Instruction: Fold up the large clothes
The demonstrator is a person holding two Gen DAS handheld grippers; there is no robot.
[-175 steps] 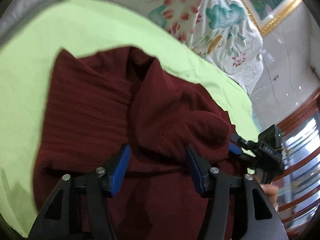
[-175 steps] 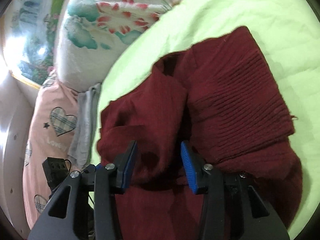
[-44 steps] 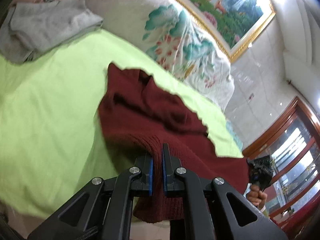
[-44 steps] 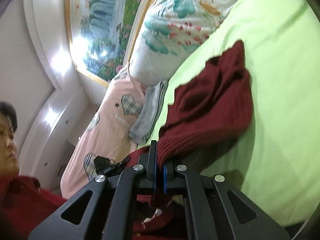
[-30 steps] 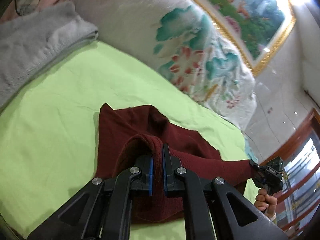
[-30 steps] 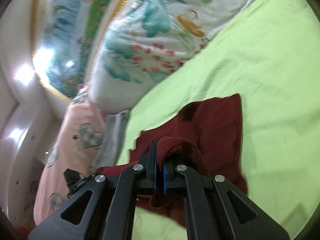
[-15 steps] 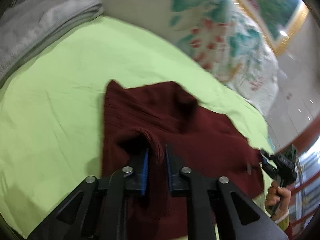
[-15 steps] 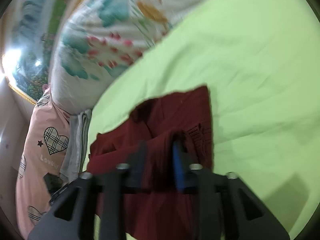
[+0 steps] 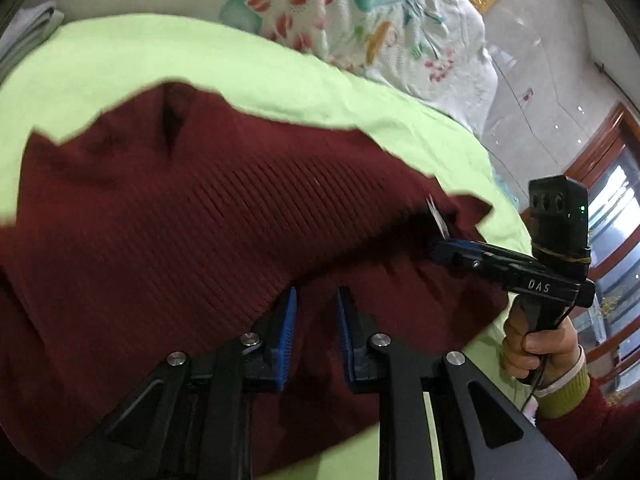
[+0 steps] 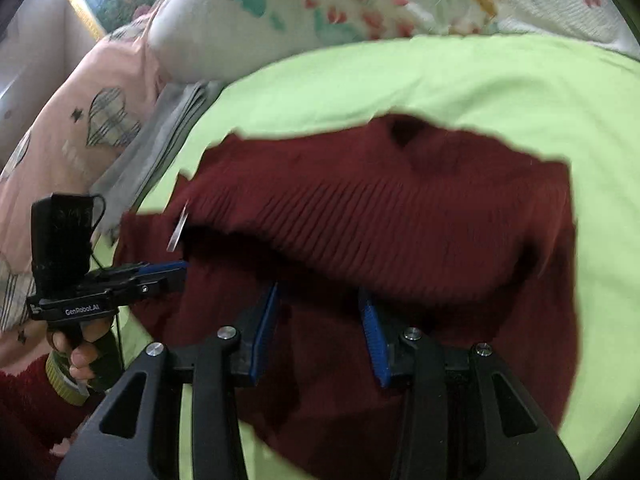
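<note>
The dark red ribbed sweater (image 9: 208,216) lies on the lime-green bed sheet (image 9: 168,56), its ribbed hem turned over the lower layer. It looks soft, thick and limp, best pinched at an edge or corner. The left gripper (image 9: 316,312) has narrowly parted, empty fingers; the right gripper (image 10: 320,312) is wider, also empty. Half a second ago both were only starting to let go of the knit; the hem now lies released. A floral pillow (image 10: 320,12) sits beyond.

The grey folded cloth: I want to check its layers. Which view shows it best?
The right wrist view: the grey folded cloth lies in full beside the pink pillow, its stacked edges visible. The left wrist view catches only a corner at the frame's edge.
</note>
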